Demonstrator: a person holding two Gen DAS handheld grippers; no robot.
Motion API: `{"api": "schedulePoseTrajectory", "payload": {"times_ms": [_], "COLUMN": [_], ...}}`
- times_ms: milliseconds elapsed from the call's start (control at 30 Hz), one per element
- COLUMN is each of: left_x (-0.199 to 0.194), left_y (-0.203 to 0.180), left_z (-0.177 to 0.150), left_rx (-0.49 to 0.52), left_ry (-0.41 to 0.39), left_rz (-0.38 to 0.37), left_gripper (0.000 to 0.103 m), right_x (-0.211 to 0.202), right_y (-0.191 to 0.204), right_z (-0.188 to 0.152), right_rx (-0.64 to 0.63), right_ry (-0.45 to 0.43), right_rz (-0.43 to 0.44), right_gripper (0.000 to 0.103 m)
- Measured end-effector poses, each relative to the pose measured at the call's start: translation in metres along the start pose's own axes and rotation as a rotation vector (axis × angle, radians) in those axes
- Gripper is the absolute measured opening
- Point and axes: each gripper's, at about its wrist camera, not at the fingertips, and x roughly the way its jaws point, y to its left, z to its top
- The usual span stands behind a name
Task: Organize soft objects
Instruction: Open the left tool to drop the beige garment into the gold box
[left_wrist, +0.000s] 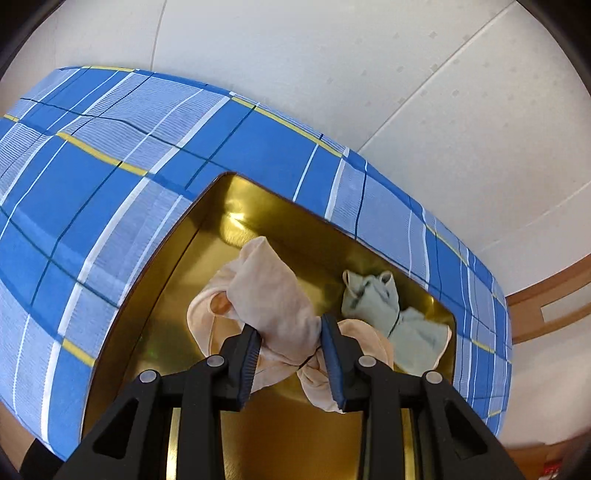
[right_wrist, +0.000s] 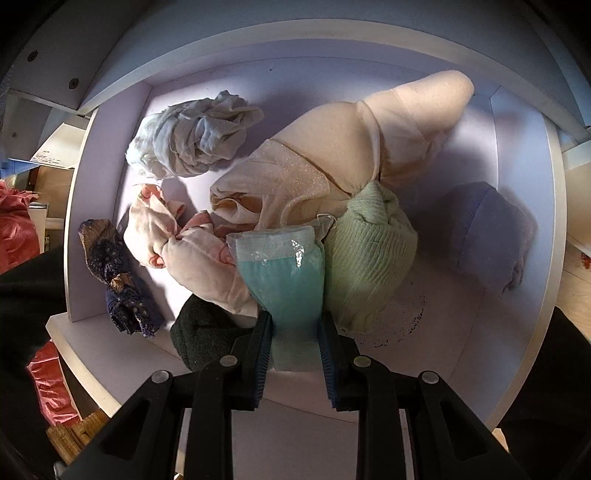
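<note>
Soft garments sit in two places: a white drawer (right_wrist: 517, 155) holds a heap of them, and a gold tray (left_wrist: 155, 317) on a blue plaid bed (left_wrist: 92, 177) holds a pale green piece (left_wrist: 373, 299). Left gripper (left_wrist: 290, 360) pinches a peach cloth (left_wrist: 269, 291) above the tray. Right gripper (right_wrist: 295, 354) is clamped on a folded teal garment (right_wrist: 284, 273) at the drawer's near edge. Judging by this, the teal piece should be lowered beside the green knit (right_wrist: 369, 251) before release, so the fold holds.
</note>
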Motion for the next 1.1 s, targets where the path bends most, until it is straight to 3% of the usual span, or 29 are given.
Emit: {"api": "schedulePoseTrajectory", "payload": {"times_ms": [267,467,833,1100], "left_x": [0.000,-0.008,-0.042,-0.082], "left_y": [-0.018,-0.021,-0.032,-0.031], "left_z": [0.016,0.011,-0.012,-0.056], "left_rx": [0.074,0.101,0.230,0.338], "left_ry": [-0.074,-0.094,-0.175,-0.250], "left_rz": [0.054,0.051,0.051,-0.006], "left_gripper": [0.041,0.041,0.041,0.041], "right_x": [-0.002,-0.002,-0.002,-0.001], "right_y": [-0.003,-0.002,0.000,0.003], "right_z": [0.001,0.001,0.001,0.002], "right_rx": [0.007,0.005,-0.002,-0.010], "right_ry": [-0.001,-0.004,-0.008,-0.012], "right_rz": [0.010,0.007,-0.003,-0.011], "right_gripper": [0.026,0.026,0.026,0.026]}}
